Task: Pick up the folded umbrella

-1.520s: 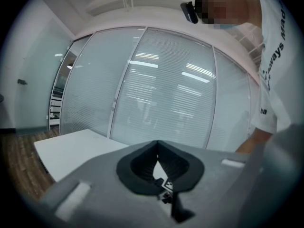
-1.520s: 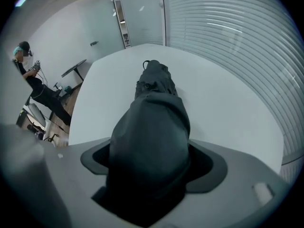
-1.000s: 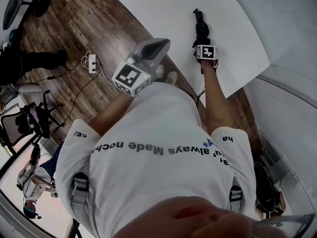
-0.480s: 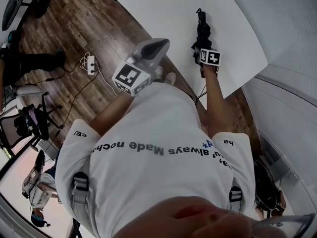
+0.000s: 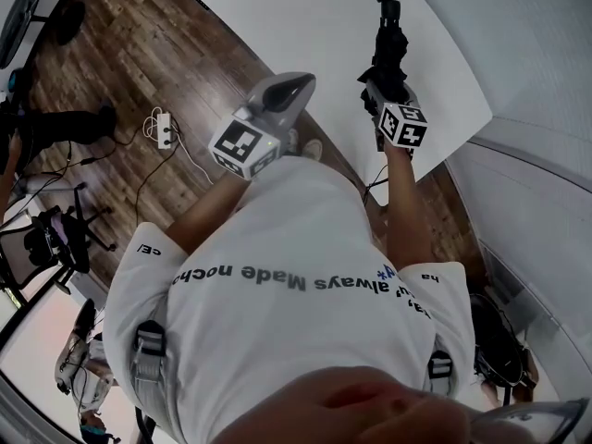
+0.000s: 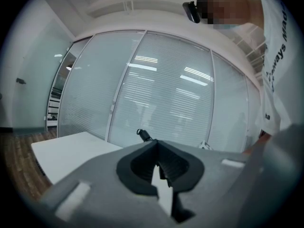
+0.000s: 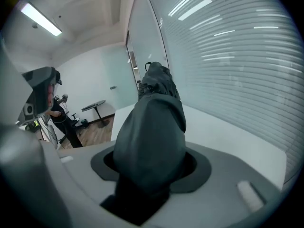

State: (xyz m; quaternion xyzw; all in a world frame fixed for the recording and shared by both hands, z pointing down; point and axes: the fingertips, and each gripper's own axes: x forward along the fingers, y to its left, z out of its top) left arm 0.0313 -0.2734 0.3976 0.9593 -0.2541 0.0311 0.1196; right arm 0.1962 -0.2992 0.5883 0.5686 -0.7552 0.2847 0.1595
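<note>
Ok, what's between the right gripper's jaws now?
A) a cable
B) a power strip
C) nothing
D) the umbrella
D: in the right gripper view the right gripper has its jaws, which have just been closing, pressed on the dark umbrella, which fills the gap between them.

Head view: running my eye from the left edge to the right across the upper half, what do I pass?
power strip on the wood floor → left gripper → folded umbrella → glass wall
</note>
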